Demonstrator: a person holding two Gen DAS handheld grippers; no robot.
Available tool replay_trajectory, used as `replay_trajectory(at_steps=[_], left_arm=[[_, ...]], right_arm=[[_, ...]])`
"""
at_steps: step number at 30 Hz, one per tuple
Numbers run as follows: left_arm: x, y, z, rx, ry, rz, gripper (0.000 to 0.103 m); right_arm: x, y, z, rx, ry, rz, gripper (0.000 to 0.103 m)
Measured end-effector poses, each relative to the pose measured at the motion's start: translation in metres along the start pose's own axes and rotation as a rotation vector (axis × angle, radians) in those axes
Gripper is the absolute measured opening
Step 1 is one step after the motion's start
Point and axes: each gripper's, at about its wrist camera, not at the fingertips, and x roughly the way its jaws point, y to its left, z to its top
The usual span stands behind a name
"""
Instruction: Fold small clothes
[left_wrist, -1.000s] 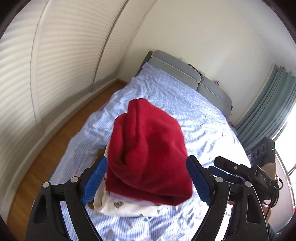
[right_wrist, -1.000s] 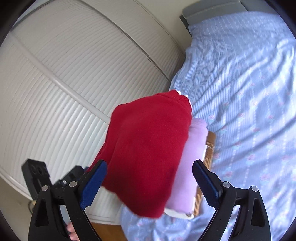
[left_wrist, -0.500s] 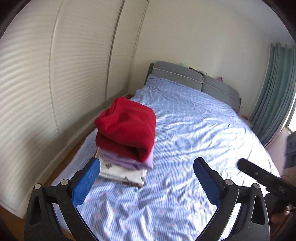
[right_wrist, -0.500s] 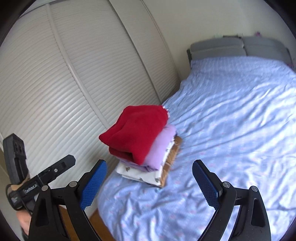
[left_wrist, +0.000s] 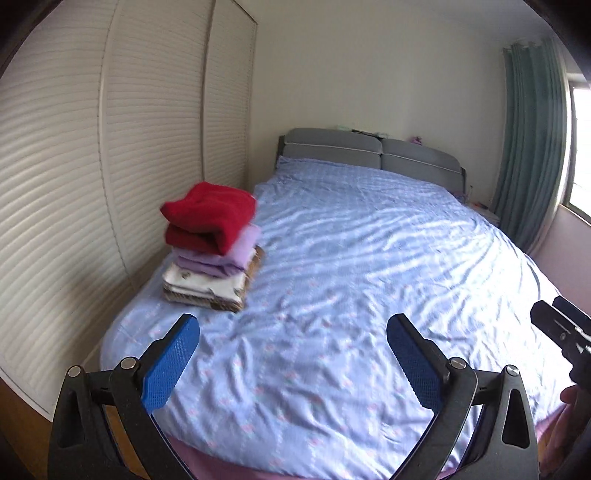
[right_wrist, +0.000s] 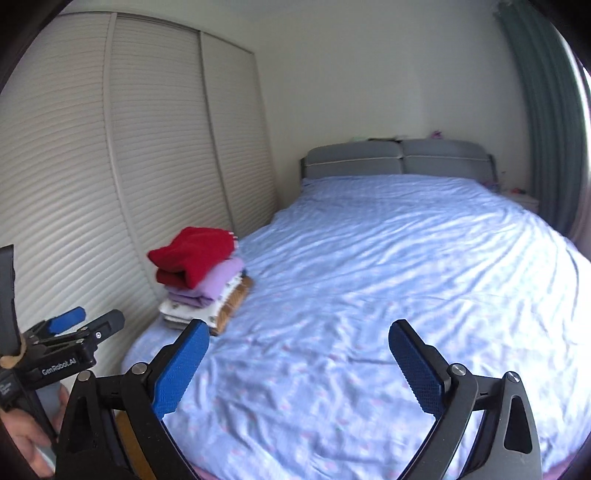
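Note:
A stack of folded clothes sits near the left edge of the bed: a red garment (left_wrist: 210, 218) on top, a purple one (left_wrist: 225, 258) under it, a white patterned one (left_wrist: 203, 282) below, and a brown one (left_wrist: 255, 264) at the bottom. The stack also shows in the right wrist view (right_wrist: 192, 254). My left gripper (left_wrist: 291, 360) is open and empty, well back from the stack over the foot of the bed. My right gripper (right_wrist: 299, 363) is open and empty, also back from the stack.
The bed (left_wrist: 369, 258) has a light blue wrinkled sheet and a grey headboard (left_wrist: 369, 151). White louvred wardrobe doors (left_wrist: 110, 147) run along the left. A green curtain (left_wrist: 532, 147) and window are at the right. The left gripper's body shows in the right wrist view (right_wrist: 70, 350).
Both grippers have pulled back from the stack, which was close between the fingers a second ago. The red garment now rests on top of the stack, free of both grippers.

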Motion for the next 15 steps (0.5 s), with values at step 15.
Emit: replay_trajectory(at_steps=[15], left_arm=[[-0.037, -0.095, -0.049, 0.093, 0.028, -0.085, 0.103]], right_arm=[[-0.107, -0.065, -0.048, 0.01, -0.083, -0.276, 0.102]])
